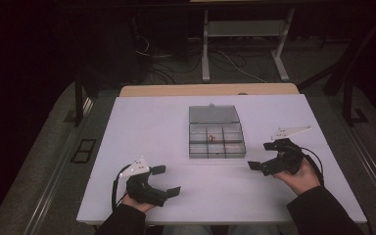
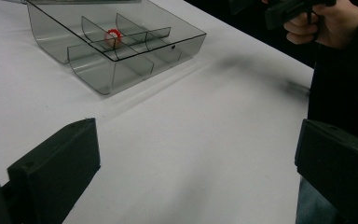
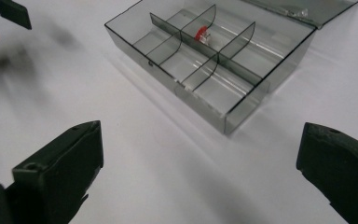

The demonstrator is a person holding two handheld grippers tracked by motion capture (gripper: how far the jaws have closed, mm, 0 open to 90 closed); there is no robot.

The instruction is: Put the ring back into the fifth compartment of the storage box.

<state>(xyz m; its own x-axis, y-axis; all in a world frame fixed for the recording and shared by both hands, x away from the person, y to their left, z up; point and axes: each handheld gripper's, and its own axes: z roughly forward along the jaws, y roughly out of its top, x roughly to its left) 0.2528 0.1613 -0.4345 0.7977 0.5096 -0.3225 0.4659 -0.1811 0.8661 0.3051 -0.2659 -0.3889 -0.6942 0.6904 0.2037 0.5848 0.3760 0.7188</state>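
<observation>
A clear smoke-grey compartment box (image 1: 217, 138) sits at the centre of the white surface (image 1: 152, 122) in the high view, its lid (image 1: 213, 113) folded back flat behind it. Dividers split the box into several compartments. A small red-and-white part (image 1: 211, 138) lies in a middle compartment of the rear row; the same part appears at upper left of the left gripper view (image 2: 113, 36) and at top centre of the right gripper view (image 3: 201, 34).

The left gripper (image 1: 166, 180) is at lower left of the high view, jaws spread wide, holding nothing, well apart from the box. The right gripper (image 1: 264, 156) is at centre right, jaws likewise spread and empty, just off the box's near right corner without touching it. Each gripper view confirms bare surface between its two black jaws.
</observation>
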